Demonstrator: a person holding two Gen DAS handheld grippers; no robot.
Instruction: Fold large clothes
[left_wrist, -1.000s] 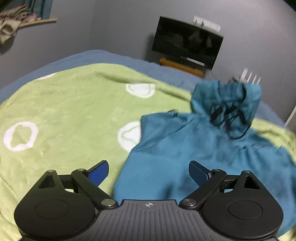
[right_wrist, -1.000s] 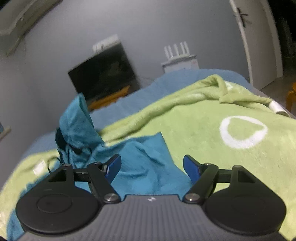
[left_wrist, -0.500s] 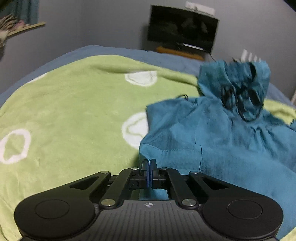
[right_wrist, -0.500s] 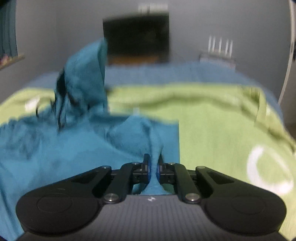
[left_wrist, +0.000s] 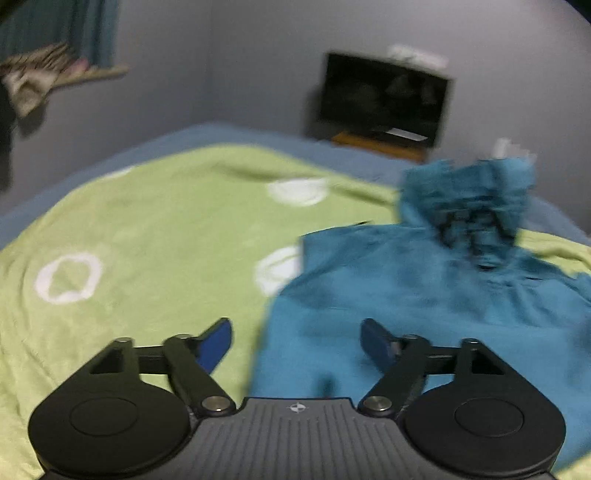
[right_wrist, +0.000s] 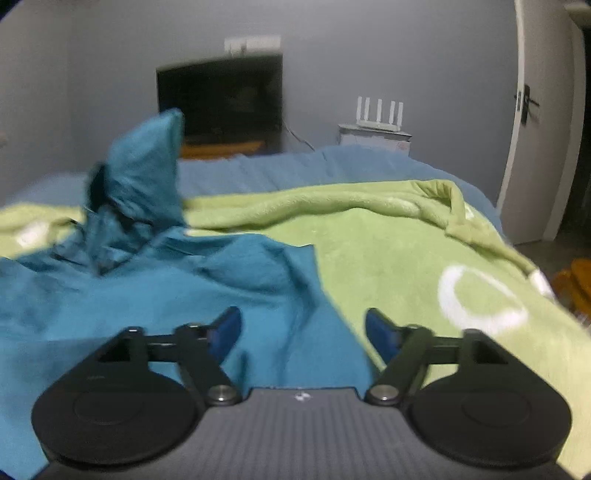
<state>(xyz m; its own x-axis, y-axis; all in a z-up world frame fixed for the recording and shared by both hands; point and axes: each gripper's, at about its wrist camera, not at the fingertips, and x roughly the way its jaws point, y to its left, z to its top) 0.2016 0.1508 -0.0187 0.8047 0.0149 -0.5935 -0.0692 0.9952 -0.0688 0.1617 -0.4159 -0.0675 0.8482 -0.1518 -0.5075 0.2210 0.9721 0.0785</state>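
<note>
A teal hoodie (left_wrist: 413, 295) lies spread on a green blanket (left_wrist: 147, 229), its hood (left_wrist: 469, 192) standing up at the far end with black drawstrings. My left gripper (left_wrist: 295, 343) hovers over the hoodie's left edge; its jaws are opening, and the pads press on nothing. In the right wrist view the same hoodie (right_wrist: 155, 291) fills the left half, hood (right_wrist: 144, 173) upright. My right gripper (right_wrist: 303, 332) hangs over the hoodie's right edge, jaws opening, cloth below them but not pinched.
The green blanket (right_wrist: 424, 251) with white ring patterns covers a blue bed (right_wrist: 332, 162). A dark TV (left_wrist: 384, 96) stands against the grey wall, a white router (right_wrist: 380, 110) beside it. A door (right_wrist: 535, 129) is at the far right.
Both grippers were open a second ago, shut on the hoodie's edges half a second ago, and now stand open again with the cloth let go. Both views are blurred by motion.
</note>
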